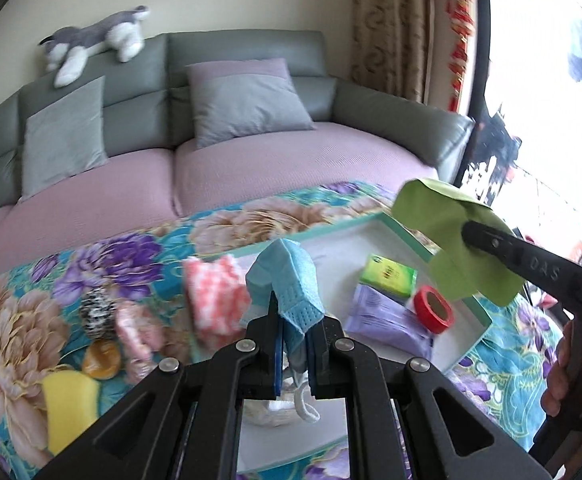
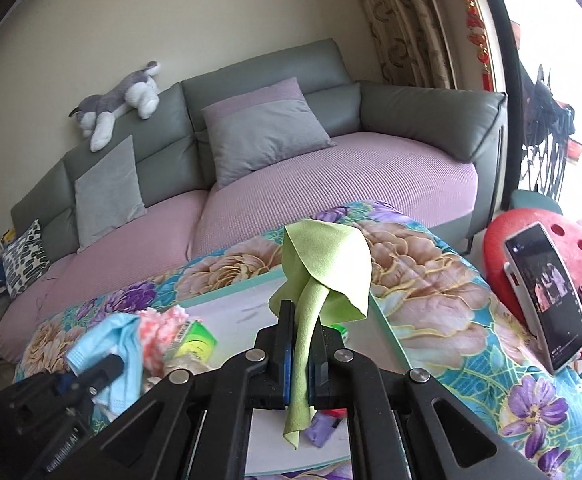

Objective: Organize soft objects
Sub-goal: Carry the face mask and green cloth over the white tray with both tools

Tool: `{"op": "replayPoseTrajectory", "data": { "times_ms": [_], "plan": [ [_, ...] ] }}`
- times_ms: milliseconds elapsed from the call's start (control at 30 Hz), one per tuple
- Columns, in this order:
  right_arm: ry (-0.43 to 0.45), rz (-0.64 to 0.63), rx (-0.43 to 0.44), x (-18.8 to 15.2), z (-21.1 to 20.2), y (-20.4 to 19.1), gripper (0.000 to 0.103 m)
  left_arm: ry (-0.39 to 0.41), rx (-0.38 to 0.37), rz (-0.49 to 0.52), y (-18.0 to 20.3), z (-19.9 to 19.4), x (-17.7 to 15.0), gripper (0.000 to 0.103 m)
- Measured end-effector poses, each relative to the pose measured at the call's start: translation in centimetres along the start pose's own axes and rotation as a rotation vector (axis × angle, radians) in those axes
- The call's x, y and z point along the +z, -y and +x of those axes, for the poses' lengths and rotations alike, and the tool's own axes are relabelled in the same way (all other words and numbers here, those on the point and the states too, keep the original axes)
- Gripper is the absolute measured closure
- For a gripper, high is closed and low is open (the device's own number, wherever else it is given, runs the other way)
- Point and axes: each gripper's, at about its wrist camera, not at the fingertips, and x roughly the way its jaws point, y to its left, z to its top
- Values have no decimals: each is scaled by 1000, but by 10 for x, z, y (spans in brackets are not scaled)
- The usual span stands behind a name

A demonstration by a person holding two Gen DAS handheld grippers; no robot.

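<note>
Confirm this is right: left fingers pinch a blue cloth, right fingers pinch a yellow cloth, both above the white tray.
One detail is wrong: the cloth in the right gripper is green, not yellow, as the right wrist view shows. The left gripper does pinch the blue cloth above the white tray.

1. Daylight floods in from the window (image 1: 539, 80) at the right of both views and blows out to plain white there.
2. The room is evenly bright, with soft shadows under the cushions on the sofa (image 2: 411, 120).
3. Fisheye distortion bends the sofa and the curtain (image 1: 387, 28) into curves, and dark vignetting fills the corners.
4. In the left wrist view the pink cloth (image 1: 215, 300) and items near it are smeared by motion blur.
5. The phone (image 2: 547, 296) screen reads dark against the glare.
</note>
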Motion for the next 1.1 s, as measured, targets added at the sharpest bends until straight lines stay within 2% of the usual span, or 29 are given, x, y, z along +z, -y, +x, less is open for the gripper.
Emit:
{"op": "replayPoseTrajectory", "data": {
  "times_ms": [200, 300, 600, 767, 1100],
  "plan": [
    [-45, -1, 1, -7, 19, 3, 98, -31, -51, 54, 26, 19, -3, 94],
    [-70, -19, -10, -12, 28, 0, 98, -69, -52, 68, 30, 33, -10, 94],
    [-127, -29, 6, -22, 47, -7, 98, -136, -49, 60, 29, 55, -24, 93],
    [-157, -36, -15, -27, 56, -7, 97, -180, -48, 53, 28, 69, -32, 93],
    [-201, -52, -45, -33, 64, -7, 96, -209, -60, 44, 27, 79, -37, 92]
  ]
}}
